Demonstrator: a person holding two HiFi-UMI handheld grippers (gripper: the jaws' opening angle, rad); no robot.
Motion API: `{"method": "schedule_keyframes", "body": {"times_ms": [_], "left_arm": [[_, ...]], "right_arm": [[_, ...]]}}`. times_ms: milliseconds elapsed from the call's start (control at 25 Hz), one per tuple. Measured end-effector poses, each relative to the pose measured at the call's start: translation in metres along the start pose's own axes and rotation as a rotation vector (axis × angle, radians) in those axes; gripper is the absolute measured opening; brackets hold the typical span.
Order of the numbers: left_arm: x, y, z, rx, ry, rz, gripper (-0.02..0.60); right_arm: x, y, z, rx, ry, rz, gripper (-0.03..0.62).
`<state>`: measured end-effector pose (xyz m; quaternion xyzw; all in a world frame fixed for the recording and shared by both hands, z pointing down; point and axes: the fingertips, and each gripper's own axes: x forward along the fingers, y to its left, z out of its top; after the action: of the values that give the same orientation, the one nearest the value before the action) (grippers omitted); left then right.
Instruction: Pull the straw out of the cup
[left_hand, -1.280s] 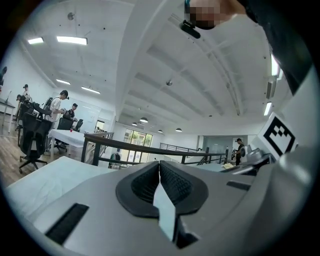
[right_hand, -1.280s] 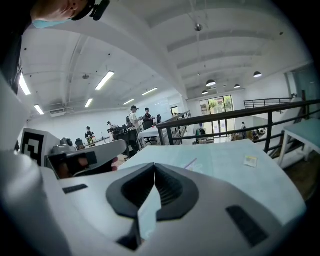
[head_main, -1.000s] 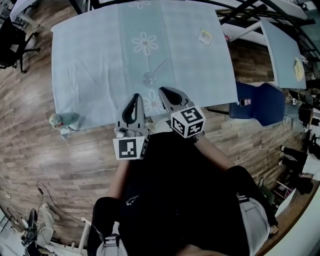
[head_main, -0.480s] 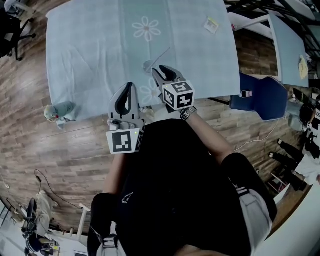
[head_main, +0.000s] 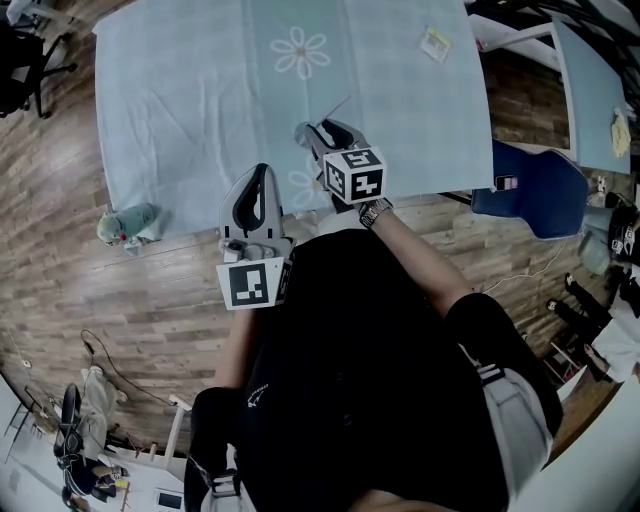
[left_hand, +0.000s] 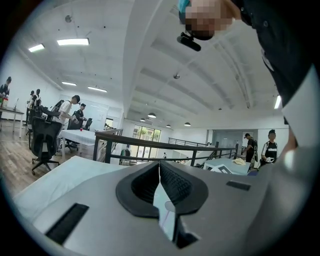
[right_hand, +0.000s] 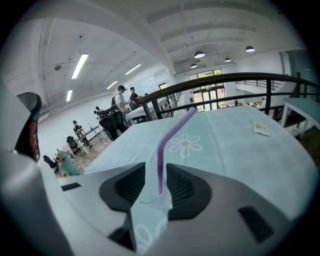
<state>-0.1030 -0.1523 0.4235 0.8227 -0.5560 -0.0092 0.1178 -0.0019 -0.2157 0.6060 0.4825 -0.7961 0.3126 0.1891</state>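
Right tool (right_hand: 156, 186) opening, purple straw (right_hand: 165, 145) between jaws, ungripped (left tool (left_hand: 160, 172) closed, empty); straw in clear cup (right_hand: 152, 200), pull pending.

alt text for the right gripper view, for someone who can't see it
A purple bent straw stands between the opening jaws of the right claw, clear of both. It rises from a faint clear cup on a pale blue tablecloth printed with a daisy.

A small packet (head_main: 435, 43) lies on the flowered tablecloth (head_main: 190, 100), and a plush toy (head_main: 128, 224) sits on the wooden floor (head_main: 110, 310).
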Motion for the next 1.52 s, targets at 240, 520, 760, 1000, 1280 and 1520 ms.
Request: {"method": "schedule_keyframes", "body": {"times_ms": [240, 520, 760, 1000, 1280, 1520], "left_arm": [[0.003, 0.003, -0.006, 0.002, 0.028, 0.016, 0.017], [0.000, -0.003, -0.007, 0.010, 0.024, 0.005, 0.017], [-0.010, -0.008, -0.003, 0.011, 0.002, -0.008, 0.017], [-0.025, -0.017, -0.001, 0.011, -0.023, -0.028, 0.017], [-0.047, -0.030, -0.006, 0.019, -0.043, -0.056, 0.017], [-0.061, -0.037, 0.000, 0.019, -0.085, -0.057, 0.017]], "right_arm": [[0.005, -0.003, -0.004, 0.018, 0.007, -0.012, 0.075], [-0.006, -0.006, 0.010, -0.023, -0.046, -0.025, 0.038], [-0.028, 0.002, 0.030, -0.087, -0.120, -0.026, 0.038], [-0.055, 0.015, 0.043, -0.104, -0.193, -0.018, 0.038], [-0.101, 0.024, 0.051, -0.094, -0.284, -0.023, 0.038], [-0.152, 0.036, 0.064, -0.105, -0.369, 0.003, 0.038]]}}
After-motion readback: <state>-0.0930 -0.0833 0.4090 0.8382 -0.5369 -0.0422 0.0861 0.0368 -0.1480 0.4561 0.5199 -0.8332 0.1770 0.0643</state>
